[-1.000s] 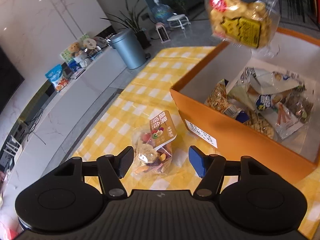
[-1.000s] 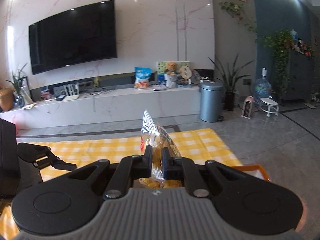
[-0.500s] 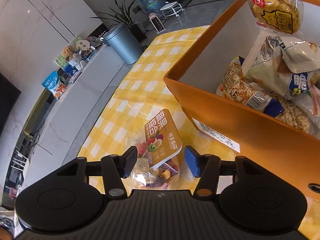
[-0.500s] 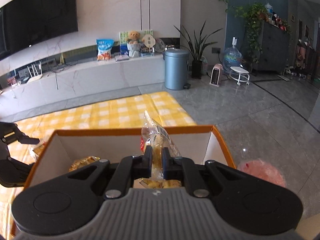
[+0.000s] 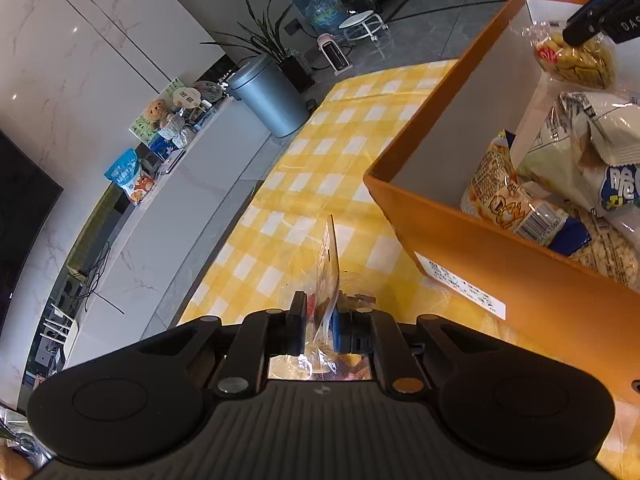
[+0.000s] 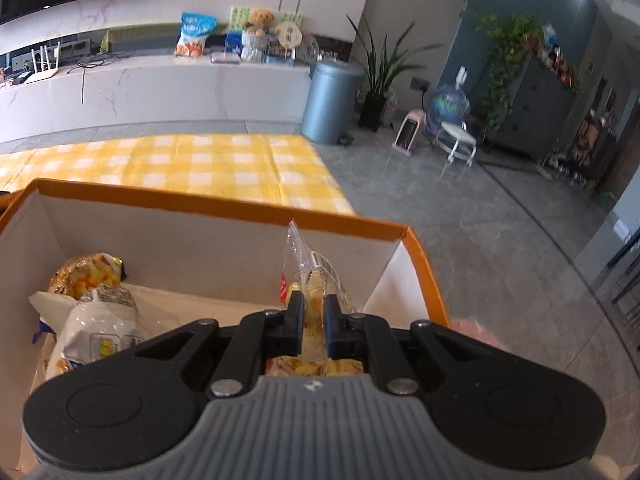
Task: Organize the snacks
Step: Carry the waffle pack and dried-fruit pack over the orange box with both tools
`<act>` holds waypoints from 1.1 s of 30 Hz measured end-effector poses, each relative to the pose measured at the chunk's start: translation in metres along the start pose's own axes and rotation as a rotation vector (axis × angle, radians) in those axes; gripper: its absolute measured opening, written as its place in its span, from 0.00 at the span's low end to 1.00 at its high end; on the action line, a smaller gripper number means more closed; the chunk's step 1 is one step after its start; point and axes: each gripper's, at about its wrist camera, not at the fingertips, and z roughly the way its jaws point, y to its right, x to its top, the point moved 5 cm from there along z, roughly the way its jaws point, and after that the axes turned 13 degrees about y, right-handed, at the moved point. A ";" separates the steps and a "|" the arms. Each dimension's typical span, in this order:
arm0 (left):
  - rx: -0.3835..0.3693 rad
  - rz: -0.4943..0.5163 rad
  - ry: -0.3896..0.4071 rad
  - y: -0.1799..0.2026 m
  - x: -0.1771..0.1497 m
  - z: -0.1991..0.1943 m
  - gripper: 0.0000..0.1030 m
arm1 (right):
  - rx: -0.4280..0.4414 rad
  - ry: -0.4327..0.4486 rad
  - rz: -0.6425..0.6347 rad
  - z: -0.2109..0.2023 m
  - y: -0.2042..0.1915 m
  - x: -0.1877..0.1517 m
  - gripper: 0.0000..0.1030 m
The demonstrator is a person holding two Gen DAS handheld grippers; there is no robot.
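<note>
Orange box (image 5: 520, 264) on yellow checked tablecloth (image 5: 320, 160).

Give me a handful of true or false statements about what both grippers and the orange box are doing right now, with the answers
1. The left gripper is shut on the dried fruit packet. True.
2. The right gripper is open and holds nothing. False: it is shut on the yellow snack bag.
3. The yellow snack bag is held over the inside of the orange box. True.
4. The orange box has no snacks in it. False: several packets lie in it, among them a white bag.
5. The box stands on a plain blue cloth. False: it stands on a yellow checked cloth.
</note>
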 end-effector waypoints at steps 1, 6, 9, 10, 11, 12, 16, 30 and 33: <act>0.007 0.003 0.005 -0.001 0.002 -0.002 0.10 | 0.005 -0.012 -0.003 0.001 0.001 0.000 0.09; 0.035 0.015 0.041 -0.006 0.014 -0.017 0.06 | 0.061 -0.084 0.046 0.005 0.006 -0.003 0.15; 0.057 0.022 0.061 -0.012 0.024 -0.029 0.03 | 0.094 -0.117 0.113 0.007 0.012 -0.003 0.22; 0.065 0.024 0.067 -0.015 0.028 -0.034 0.03 | 0.113 -0.136 0.141 0.009 0.013 -0.005 0.28; 0.071 0.022 0.077 -0.017 0.033 -0.039 0.03 | 0.131 -0.157 0.168 0.010 0.013 -0.005 0.30; 0.078 0.020 0.089 -0.019 0.038 -0.044 0.03 | 0.145 -0.166 0.193 0.009 0.014 -0.005 0.31; 0.106 0.010 0.143 -0.025 0.062 -0.071 0.02 | 0.183 -0.136 0.236 -0.006 0.015 0.000 0.48; -0.066 -0.018 0.346 0.031 0.167 -0.095 0.02 | 0.157 -0.035 0.315 -0.042 0.042 0.001 0.58; -0.134 -0.004 0.340 0.055 0.175 -0.073 0.02 | 0.159 -0.038 0.333 -0.041 0.047 -0.004 0.58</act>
